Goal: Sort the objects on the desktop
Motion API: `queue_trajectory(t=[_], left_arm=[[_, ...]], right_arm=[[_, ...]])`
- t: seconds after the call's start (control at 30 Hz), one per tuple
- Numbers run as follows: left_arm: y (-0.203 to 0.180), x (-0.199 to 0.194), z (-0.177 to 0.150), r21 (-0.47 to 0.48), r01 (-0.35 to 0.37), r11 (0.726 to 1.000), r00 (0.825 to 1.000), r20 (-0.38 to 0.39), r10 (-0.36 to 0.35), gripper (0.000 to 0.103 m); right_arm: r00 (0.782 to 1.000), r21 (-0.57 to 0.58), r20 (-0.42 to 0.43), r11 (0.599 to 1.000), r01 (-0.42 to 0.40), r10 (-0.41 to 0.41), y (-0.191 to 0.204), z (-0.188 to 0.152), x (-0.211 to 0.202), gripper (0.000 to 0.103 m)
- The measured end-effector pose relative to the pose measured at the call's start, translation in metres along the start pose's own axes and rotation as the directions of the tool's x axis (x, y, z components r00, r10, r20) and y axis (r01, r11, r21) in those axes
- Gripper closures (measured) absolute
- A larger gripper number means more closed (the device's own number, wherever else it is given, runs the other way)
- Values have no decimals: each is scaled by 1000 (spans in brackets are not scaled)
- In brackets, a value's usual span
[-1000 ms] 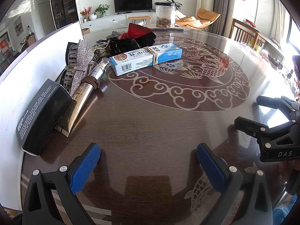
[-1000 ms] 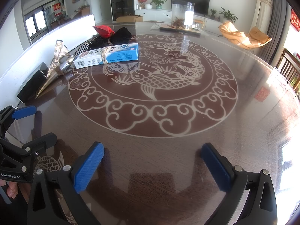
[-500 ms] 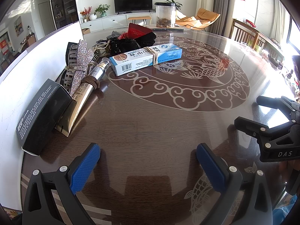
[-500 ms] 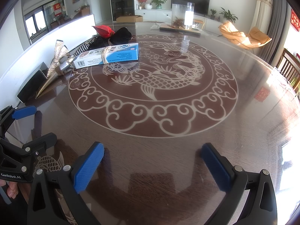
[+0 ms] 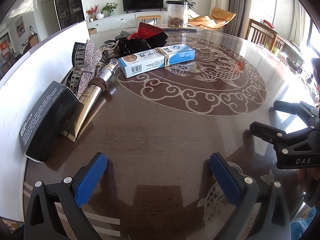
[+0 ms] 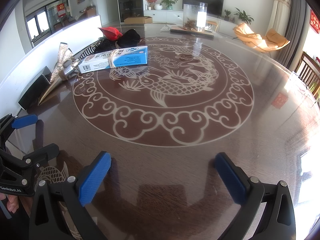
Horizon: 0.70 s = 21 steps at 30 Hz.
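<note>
Along the white board [image 5: 40, 64] at the left edge of the worktop [image 5: 160, 124] lie a black box [image 5: 48, 120], a silver tube [image 5: 94, 94] under a rhinestone bow [image 5: 88, 60], then a blue-and-white carton [image 5: 158, 60] with dark cloth [image 5: 144, 42] behind it. The left claw [image 5: 158, 172] and right claw [image 6: 162, 172] both gape wide and empty above bare wood.

Black box [image 5: 48, 118]: small print unreadable | hair clip [image 5: 79, 68]: partly hidden behind rhinestone bow [image 5: 88, 64] | black fabric pile [image 5: 140, 44]: contents indistinguishable
</note>
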<state>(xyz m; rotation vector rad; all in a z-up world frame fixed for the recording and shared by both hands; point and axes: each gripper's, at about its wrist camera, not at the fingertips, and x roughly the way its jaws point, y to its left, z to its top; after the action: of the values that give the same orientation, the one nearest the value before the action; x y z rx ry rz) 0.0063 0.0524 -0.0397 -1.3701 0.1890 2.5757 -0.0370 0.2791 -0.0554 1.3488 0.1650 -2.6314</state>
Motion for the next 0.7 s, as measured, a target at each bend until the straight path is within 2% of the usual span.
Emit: queue_trajectory(t=[0.03,0.13,0.27,0.4,0.43,0.53,0.67,0.7], left_arm=[[3,-1,2,-6,-19,1000,1000,-6,19,0],[18,-17,11,-35,-123,992,989,76,125,0],[48,-32,40,-64,-249,966,952,170,256,0],[84,-23,75,-96,-331,939,923,172,344,0],[92,-16,81,-103,-347,932,921,152,359,0],[112,8,92,-141,-341,930,933,71,353,0],[99,34,91,-21,-473,881,881,21,474,0],[93,37,87,-11,-495,869,868,37,495,0]], right_arm=[[1000,0,0,1000,0,0,0,0,0,0],[1000,0,0,1000,0,0,0,0,0,0],[1000,0,0,1000,0,0,0,0,0,0],[1000,0,0,1000,0,0,0,0,0,0],[1000,0,0,1000,0,0,0,0,0,0],[1000,0,0,1000,0,0,0,0,0,0],[1000,0,0,1000,0,0,0,0,0,0],[1000,0,0,1000,0,0,0,0,0,0]])
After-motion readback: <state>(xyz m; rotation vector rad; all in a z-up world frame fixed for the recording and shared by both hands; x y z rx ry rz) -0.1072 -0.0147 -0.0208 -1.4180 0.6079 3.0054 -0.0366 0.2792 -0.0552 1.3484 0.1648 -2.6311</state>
